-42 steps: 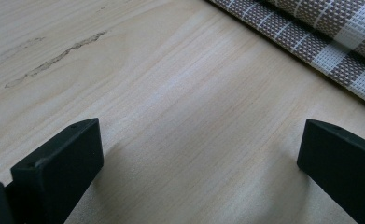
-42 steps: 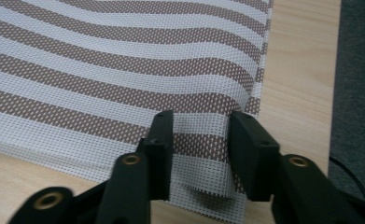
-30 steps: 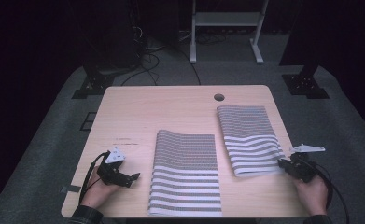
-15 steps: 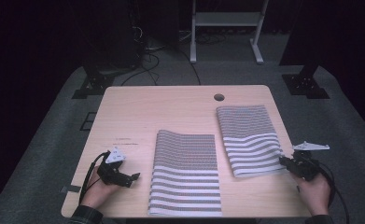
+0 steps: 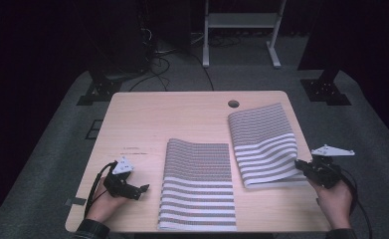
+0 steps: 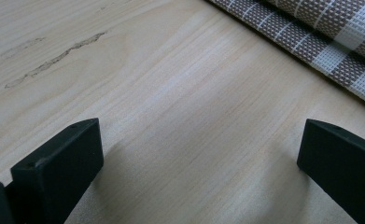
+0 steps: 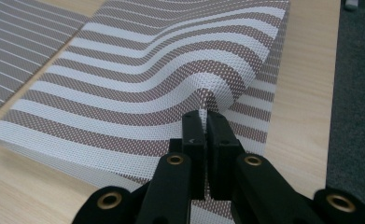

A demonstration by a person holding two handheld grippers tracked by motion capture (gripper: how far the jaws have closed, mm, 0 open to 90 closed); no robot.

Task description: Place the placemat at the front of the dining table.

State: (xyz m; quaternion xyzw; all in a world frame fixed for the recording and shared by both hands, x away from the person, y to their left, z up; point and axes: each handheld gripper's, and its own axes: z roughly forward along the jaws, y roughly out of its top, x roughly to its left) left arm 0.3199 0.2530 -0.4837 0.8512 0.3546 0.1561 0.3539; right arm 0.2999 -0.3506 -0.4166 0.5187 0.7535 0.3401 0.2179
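right gripper (image 7: 207, 116): pinching near edge of right mat (image 5: 264, 144), lifting a ridge to start a fold | left gripper (image 5: 138, 191): spread, resting on surface (image 5: 182, 114), kept clear | middle mat (image 5: 197, 184): flat, near centre, waiting

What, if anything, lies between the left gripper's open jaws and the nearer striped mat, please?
Nothing visible does. The left gripper rests open on the table, and bare wood runs from it to the edge of the nearer striped mat. The right gripper is shut on the other mat.
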